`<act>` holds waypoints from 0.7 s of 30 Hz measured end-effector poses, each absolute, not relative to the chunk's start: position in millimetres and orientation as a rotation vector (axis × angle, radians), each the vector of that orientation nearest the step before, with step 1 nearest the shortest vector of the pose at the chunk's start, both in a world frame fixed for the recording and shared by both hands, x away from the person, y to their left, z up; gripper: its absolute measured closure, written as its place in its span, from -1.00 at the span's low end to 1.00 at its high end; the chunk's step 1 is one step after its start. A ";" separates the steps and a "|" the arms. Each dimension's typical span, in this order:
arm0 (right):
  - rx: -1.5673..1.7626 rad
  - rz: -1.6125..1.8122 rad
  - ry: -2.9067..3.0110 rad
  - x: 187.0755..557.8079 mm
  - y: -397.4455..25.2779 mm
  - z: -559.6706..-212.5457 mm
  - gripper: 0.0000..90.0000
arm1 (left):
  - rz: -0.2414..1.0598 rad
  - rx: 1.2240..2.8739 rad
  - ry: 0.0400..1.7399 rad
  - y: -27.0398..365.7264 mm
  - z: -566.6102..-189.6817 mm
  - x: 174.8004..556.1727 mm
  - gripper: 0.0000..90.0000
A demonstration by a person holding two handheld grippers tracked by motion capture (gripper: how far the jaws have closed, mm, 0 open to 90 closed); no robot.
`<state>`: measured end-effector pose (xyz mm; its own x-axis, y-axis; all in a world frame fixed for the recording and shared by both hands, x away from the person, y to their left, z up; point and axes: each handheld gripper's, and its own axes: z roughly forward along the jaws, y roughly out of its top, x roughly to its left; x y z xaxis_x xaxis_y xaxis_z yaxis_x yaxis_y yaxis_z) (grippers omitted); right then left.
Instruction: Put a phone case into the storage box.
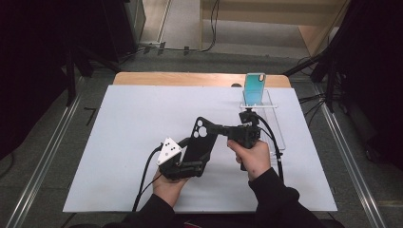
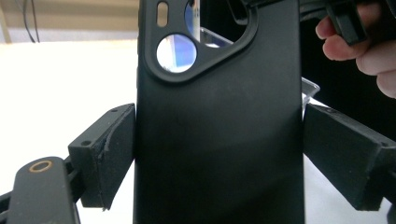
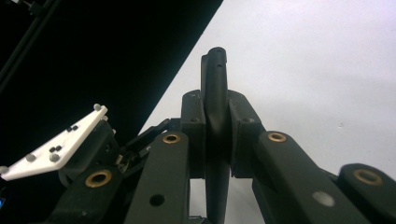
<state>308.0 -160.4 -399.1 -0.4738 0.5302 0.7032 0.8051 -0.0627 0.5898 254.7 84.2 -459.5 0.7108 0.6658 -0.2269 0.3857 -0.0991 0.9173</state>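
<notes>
A black phone case (image 1: 199, 140) with a camera cutout at its top is held up over the white sheet, between both grippers. My left gripper (image 1: 192, 160) grips its lower part across the width; in the left gripper view its pads (image 2: 114, 149) press the two side edges of the case (image 2: 215, 140). From the right, my right gripper (image 1: 217, 129) pinches the case's upper edge. The right gripper view shows the case (image 3: 215, 93) edge-on, squeezed between the shut jaws of that gripper (image 3: 216, 126).
A white sheet (image 1: 119, 142) covers most of the wooden table (image 1: 190, 78). At the back right a teal phone case (image 1: 254, 89) leans upright on a clear acrylic stand (image 1: 272, 124). The left gripper's white plate (image 3: 51, 144) sits beside the right jaws.
</notes>
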 end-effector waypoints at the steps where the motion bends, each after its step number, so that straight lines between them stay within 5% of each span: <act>1: -1.451 -1.553 -1.956 308.0 -161.1 -398.8 0.72 | 0.292 1.722 0.850 85.1 -458.1 254.5 -0.72; 21: -1.419 -1.598 -2.281 301.1 -167.0 -391.4 0.72 | 0.074 1.936 0.935 98.7 -439.9 277.4 -0.70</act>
<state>301.1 -167.0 -391.4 -0.5875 0.6547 0.4756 0.6708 0.0653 0.7388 277.4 98.7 -439.9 0.7055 0.6347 -0.3154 0.5767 -0.2555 0.7759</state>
